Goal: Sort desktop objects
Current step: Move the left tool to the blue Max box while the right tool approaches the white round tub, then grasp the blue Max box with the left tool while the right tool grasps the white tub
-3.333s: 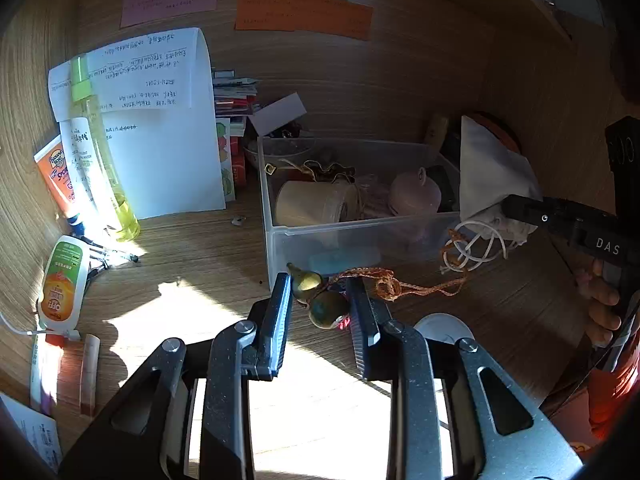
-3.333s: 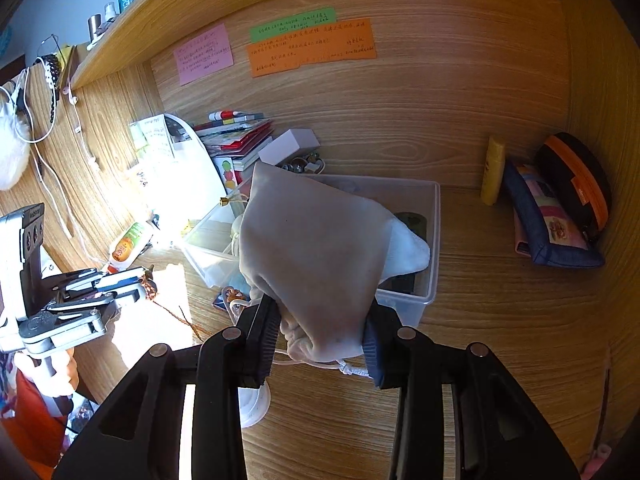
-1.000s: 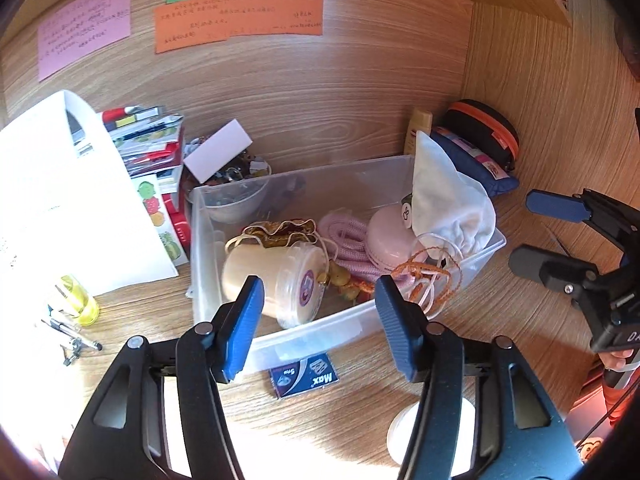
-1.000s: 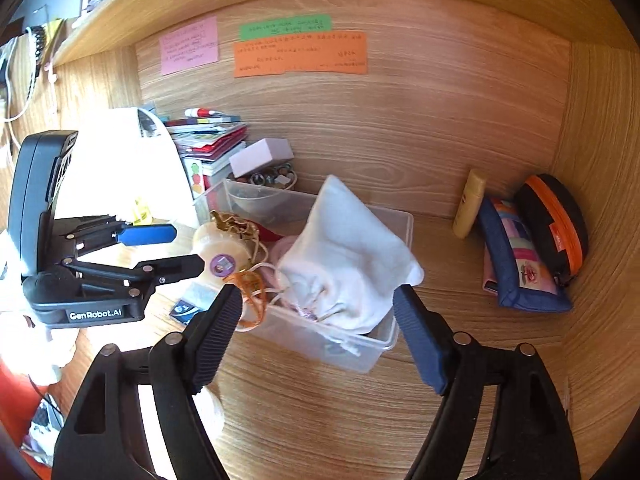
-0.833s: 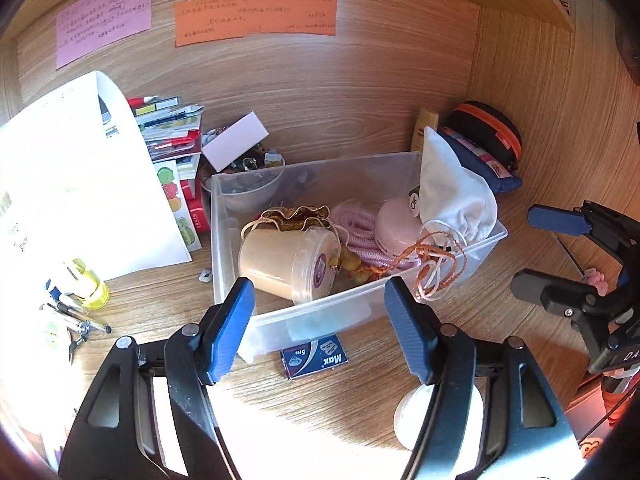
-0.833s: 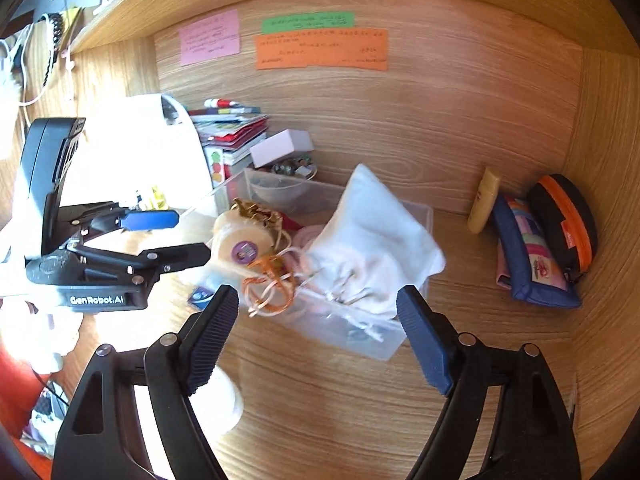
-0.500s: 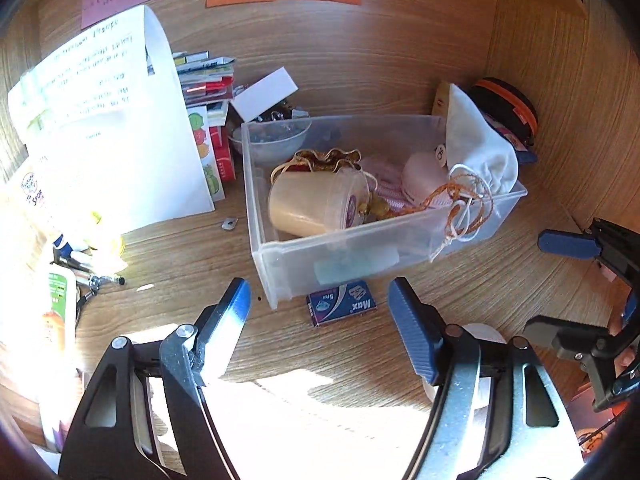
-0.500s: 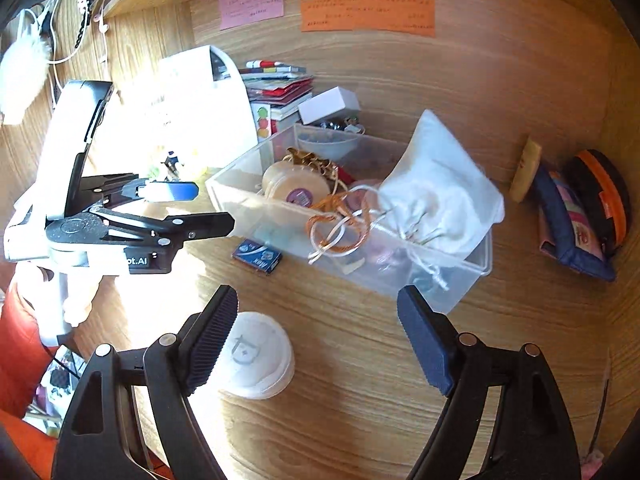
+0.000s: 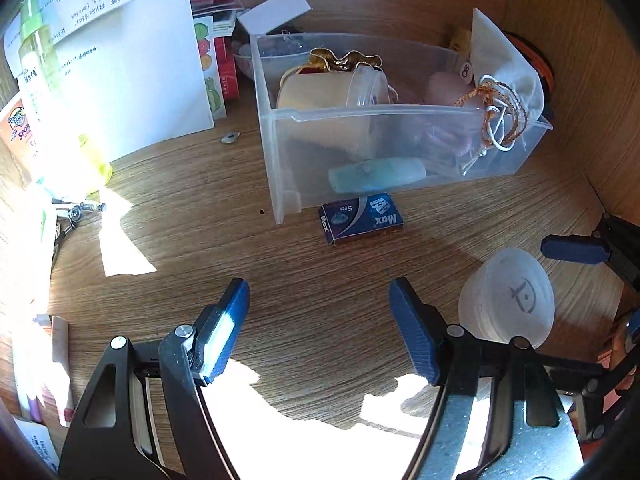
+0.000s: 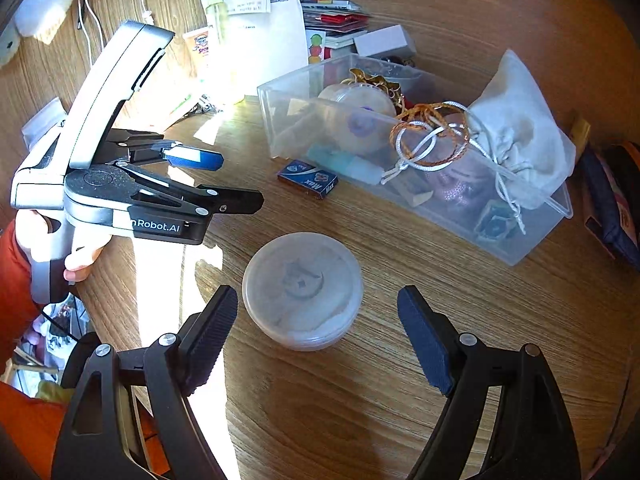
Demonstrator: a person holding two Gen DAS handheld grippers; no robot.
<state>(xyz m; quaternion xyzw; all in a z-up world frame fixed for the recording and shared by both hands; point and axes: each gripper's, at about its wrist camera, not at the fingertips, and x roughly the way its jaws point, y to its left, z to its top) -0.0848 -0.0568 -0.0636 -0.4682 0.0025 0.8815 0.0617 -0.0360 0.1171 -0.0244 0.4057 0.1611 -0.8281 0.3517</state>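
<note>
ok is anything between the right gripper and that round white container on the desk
Nothing visible. The right gripper is open, with the round white container sitting on bare desk just ahead of its fingertips.

Desk layout around the bin

The clear bin [image 10: 400, 128] sat toward the back of the desk [image 10: 400, 400], holding a tub on its side [image 9: 332, 88] at its left end and a cloth pouch [image 10: 516, 120] at its right end, with cords [image 10: 428, 136] draped over the front wall. A small box [image 9: 360, 218] lay just in front of the bin, touching it. The round lidded container [image 10: 302, 290] stood nearer, well apart from the bin. A sheet of paper [image 9: 120, 60] leaned left of the bin, a bottle [image 9: 44, 80] further left.
</note>
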